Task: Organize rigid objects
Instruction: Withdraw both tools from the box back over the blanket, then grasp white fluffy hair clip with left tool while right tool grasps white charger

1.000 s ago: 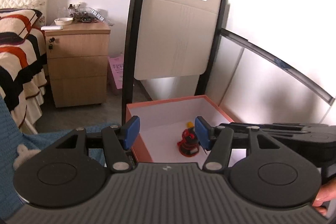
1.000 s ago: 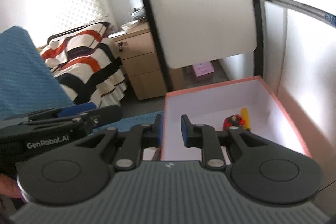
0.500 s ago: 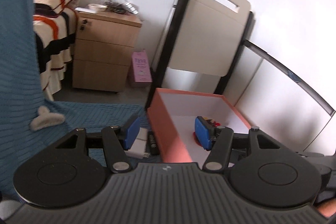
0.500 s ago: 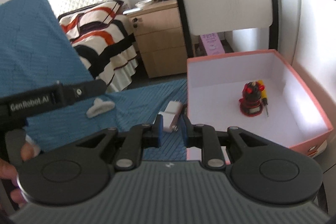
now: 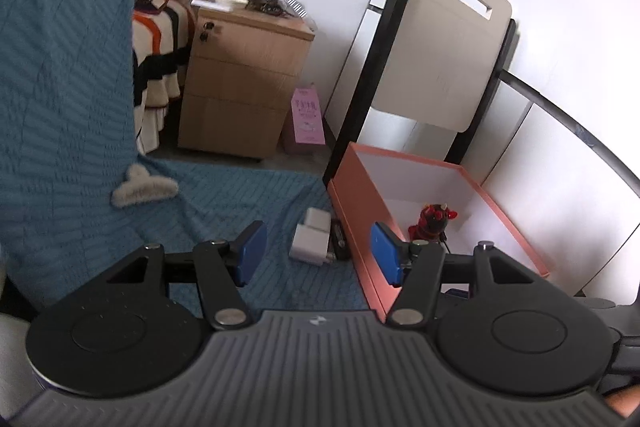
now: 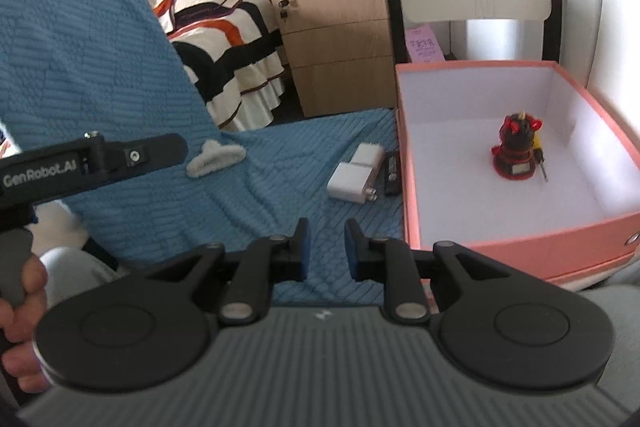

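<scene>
Now both tongs hang over a blue quilted cover [image 6: 280,163], and neither one holds anything. The left tongs [image 5: 316,251] have their jaws standing wide apart, with only the cover and the box edge seen between them. The right tongs [image 6: 325,247] have a narrow gap between the jaws, also with nothing in it.

On the cover, just beside the left wall of a pink box [image 6: 520,251], lie two white chargers [image 6: 356,173] touching each other, and a small black flat object [image 6: 392,169] lies between them and the box. A fluffy white hair clip [image 6: 214,157] lies further to the left, well apart from them.

Inside the box a red and black figurine [image 6: 516,151] stands upright on the white bottom. A yellow-handled screwdriver [image 6: 538,151] lies right behind it.
</scene>
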A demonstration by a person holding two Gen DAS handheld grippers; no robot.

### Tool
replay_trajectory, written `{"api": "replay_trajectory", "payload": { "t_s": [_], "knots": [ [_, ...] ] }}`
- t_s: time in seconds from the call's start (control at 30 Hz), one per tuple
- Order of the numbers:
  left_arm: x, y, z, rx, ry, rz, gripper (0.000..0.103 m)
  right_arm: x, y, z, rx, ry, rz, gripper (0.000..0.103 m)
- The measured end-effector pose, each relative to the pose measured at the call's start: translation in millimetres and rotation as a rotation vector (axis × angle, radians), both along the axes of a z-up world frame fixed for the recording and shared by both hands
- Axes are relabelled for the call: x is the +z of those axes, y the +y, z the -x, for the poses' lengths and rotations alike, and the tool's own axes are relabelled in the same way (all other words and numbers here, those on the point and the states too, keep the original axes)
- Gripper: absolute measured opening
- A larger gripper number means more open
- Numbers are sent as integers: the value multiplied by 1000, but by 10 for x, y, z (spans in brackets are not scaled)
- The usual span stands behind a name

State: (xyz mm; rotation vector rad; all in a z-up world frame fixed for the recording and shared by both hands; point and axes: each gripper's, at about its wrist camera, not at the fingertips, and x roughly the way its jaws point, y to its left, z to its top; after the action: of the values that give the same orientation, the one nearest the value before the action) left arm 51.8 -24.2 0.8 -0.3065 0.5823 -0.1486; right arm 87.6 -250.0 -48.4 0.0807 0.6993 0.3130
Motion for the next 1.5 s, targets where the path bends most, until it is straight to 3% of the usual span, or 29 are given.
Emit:
{"api": "replay_trajectory", "payload": {
  "t_s": [0.3,0.67,0.87,0.93,1.07,1.3,1.37,1.5],
  "knots": [
    [-218,95,-54,37,12,-58,64,-209,124,24,-9,24,16,22],
    [-712,428,-719,49,122,-54,65,-433,326,-222,9,14,62,23],
    [-905,625,-1120,71,162,-127,67,-520,508,-399,45,1,72,24],
    [-991,696,-1262,83,170,-163,68,-551,570,-469,61,-10,74,34],
    [-1162,855,-1537,111,208,-173,68,-641,710,-663,76,-16,93,36],
    [-1315,977,-1896,117,235,-191,69,-833,878,-1029,76,-33,173,56],
    [-1324,932,-1962,105,220,-236,69,-895,896,-1152,56,-30,193,63],
    [-1366,873,-2120,97,217,-324,69,-1008,905,-1421,-5,-21,230,63]
  ]
}}
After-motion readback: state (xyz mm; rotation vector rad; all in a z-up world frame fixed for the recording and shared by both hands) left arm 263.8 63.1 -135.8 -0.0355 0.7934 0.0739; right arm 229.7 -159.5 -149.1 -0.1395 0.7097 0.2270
